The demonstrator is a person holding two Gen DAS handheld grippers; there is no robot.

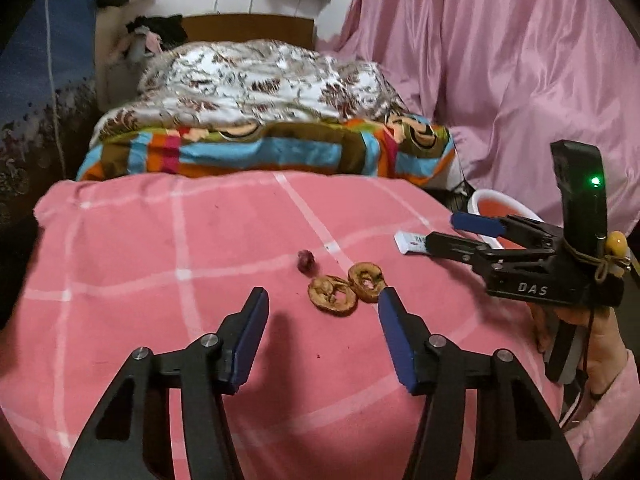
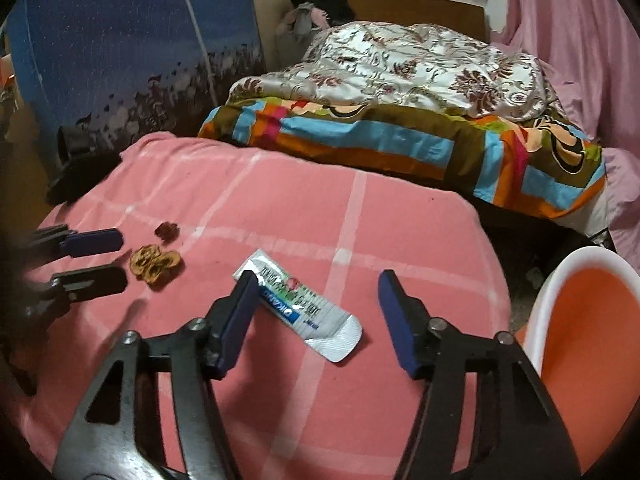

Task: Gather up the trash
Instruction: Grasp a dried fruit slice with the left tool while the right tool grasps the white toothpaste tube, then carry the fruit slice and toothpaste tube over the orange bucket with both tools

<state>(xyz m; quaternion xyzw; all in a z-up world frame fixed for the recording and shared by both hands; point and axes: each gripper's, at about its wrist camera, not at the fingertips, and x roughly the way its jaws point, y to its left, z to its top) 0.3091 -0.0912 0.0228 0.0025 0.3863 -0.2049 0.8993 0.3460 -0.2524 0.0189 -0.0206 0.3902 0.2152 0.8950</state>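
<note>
1. A surface covered by a pink checked cloth is seen, with a bed and a patterned quilt behind it and a pink curtain to one side.
2. A white bin with an orange inside stands just beside the cloth's edge on the right gripper's side; it is judged to be the place for the trash.
3. A flattened toothpaste tube lies on the cloth. The right gripper is set around it, jaws partly open; the near pad overlaps the tube's edge, but no squeeze is seen.
4. Two walnut shell halves lie touching each other, with a small dark red scrap near them. The left gripper is held just short of the shells, jaws partly open and empty; the right-hand pad is just beside one shell.
5. The step in hand is judged to be the reach for both pickups. Next, each gripper would need lowering and closing, the tube's thinness calling for pads pressed low against the cloth.
</note>
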